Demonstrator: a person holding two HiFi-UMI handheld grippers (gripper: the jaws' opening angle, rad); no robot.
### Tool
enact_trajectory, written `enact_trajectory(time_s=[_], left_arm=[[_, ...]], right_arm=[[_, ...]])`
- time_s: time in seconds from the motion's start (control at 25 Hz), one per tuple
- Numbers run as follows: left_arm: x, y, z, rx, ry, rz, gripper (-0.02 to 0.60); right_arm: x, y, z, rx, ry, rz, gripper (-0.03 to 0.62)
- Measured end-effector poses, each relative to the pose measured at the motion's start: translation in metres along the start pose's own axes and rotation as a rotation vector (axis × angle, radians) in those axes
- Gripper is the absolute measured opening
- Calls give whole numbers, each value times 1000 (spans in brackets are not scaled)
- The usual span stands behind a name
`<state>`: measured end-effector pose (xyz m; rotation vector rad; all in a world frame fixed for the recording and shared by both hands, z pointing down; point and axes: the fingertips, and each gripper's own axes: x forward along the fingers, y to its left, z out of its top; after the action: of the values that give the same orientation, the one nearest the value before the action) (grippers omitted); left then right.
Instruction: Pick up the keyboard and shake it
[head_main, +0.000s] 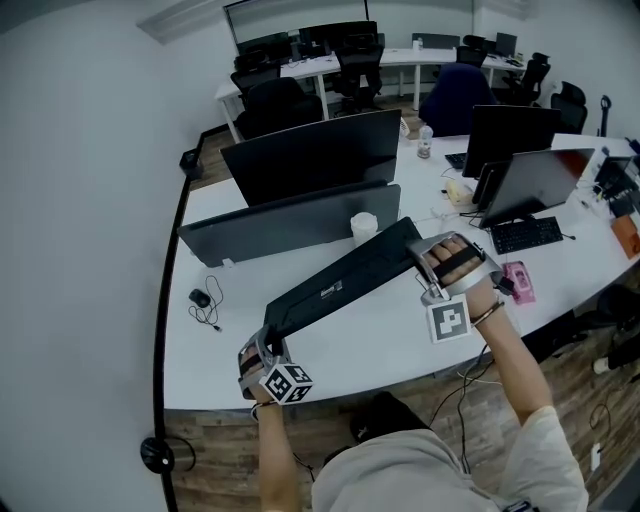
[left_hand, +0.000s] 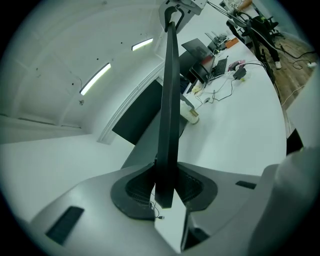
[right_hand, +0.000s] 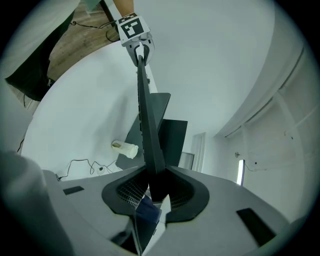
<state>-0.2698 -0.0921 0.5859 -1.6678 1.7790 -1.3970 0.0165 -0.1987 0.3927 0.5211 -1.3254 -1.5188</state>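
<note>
At the keyboard's left end, the left gripper (left_hand: 164, 192) is biting down hard: both pads are pressed against the thin dark slab, which runs edge-on straight away from the camera in the left gripper view. At the opposite end the right gripper (right_hand: 152, 192) has the same clamp on, its jaws closed on the board's short end with no gap on either side. So that's the keyboard (head_main: 345, 280) pinned at both ends and held up off the white desk (head_main: 400, 340). In the head view it slants from lower left to upper right, a plain dark face with a small pale label turned toward the camera.

Just behind its upper end stands a white cup (head_main: 364, 227), right in front of a low dark monitor (head_main: 290, 225), and there's a taller monitor (head_main: 310, 155) behind that one. Off to the left on the desk sits a black mouse (head_main: 200, 298) with its cable looped beside it. To the right, beside the right gripper, there's a small pink object (head_main: 517, 280). A second keyboard (head_main: 527, 235) lies flat beyond it, under another pair of screens. Further back there are more desks and office chairs (head_main: 275, 100).
</note>
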Motion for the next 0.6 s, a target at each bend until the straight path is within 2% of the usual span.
enact_trajectory(time_s=[0.2, 0.44, 0.6], left_arm=[[-9, 3, -9, 7, 3, 8, 110], [-9, 30, -6, 55, -4, 51, 110], [-8, 60, 8, 123, -12, 85, 112]], right_arm=[[-4, 0, 10, -2, -12, 1, 127], [-6, 2, 9, 49, -9, -1, 127], [-5, 5, -2, 138, 6, -72, 127]])
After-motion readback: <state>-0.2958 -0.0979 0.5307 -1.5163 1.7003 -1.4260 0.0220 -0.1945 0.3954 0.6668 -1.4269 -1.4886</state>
